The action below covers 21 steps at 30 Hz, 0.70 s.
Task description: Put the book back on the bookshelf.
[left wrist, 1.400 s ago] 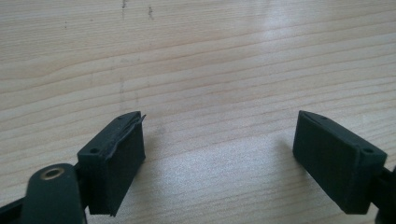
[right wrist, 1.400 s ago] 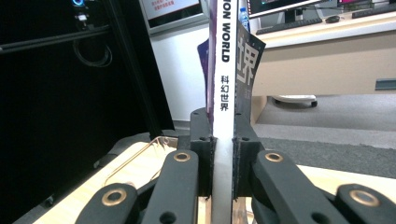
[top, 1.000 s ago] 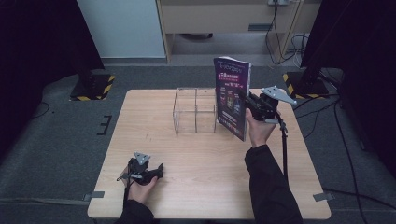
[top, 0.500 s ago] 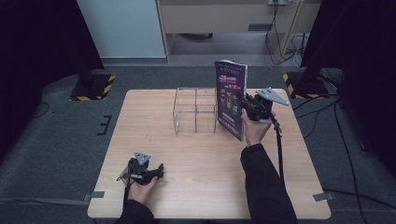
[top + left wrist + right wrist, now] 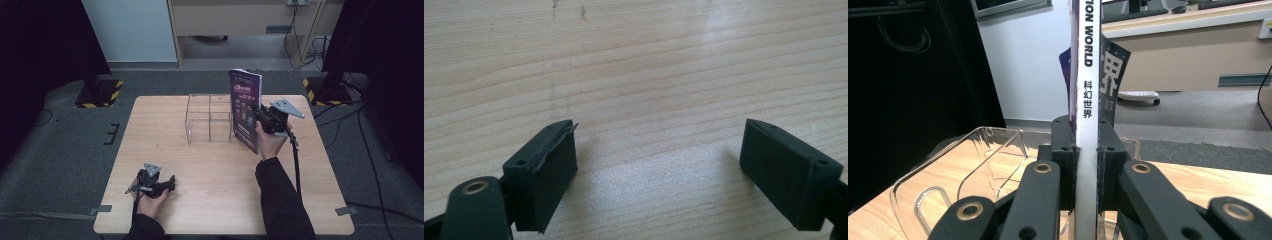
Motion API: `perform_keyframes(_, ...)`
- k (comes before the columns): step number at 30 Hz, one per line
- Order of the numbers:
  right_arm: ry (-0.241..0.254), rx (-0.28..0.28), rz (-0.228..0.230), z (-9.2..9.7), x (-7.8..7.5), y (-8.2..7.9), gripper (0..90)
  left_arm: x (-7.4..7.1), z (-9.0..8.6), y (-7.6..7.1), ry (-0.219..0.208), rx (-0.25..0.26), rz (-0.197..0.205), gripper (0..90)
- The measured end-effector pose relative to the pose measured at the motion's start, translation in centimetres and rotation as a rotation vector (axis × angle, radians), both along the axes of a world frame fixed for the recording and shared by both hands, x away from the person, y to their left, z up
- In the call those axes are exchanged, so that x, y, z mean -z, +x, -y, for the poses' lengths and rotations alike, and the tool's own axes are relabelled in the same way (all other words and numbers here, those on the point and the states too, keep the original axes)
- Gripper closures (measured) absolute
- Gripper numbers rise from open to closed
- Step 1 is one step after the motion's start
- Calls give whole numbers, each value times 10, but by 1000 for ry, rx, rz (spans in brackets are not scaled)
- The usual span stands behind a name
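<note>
Magazine [image 5: 246, 109]: held upright above the right half of the table [image 5: 210, 200], its purple cover turned towards the person's side in the high view; its lower edge is seen at the right end of the clear rack [image 5: 209, 119], though whether it touches the rack or the tabletop cannot be told.

Magazine in the right gripper view [image 5: 1085, 100]: the white spine is seen edge-on, running straight up from between the two black jaws, with printed lettering along it.

Right gripper [image 5: 264, 119]: clenched on the magazine at its spine edge, a jaw pressed against each side of it; the gripper is held level beside the magazine, on its right side as seen from above, with the grey plate on top.

Right gripper, own view [image 5: 1085, 160]: the spine is clamped between the pads, with the curved wall of the clear rack [image 5: 973, 165] seen just beyond and to the left.

Right hand [image 5: 270, 142]: wrapped under the gripper, the dark sleeve reaching up from the near edge of the table.

Left gripper [image 5: 170, 181]: rested low on the near left part of the table, well apart from the magazine and the rack.

Left gripper, own view [image 5: 659, 170]: the jaws are spread wide, with bare wood between them and nothing grasped.

Clear rack: stood at the middle of the far half of the table, divided into compartments.
</note>
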State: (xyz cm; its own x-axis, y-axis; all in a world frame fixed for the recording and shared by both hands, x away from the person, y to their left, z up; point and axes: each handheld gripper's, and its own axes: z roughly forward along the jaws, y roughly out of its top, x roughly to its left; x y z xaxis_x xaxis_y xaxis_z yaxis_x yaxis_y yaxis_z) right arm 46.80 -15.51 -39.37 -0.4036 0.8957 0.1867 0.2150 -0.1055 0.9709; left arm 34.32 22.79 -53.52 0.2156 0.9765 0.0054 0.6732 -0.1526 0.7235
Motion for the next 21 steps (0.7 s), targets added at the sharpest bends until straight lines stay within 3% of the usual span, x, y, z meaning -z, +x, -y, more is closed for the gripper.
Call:
perform_keyframes(7,-26,-19,-2,2,1,-7,824,0,0,0,0,-1,0,140)
perform_keyframes(21,-63,-49,-90,14,2,-26,808,0,0,0,0,-2,0,139)
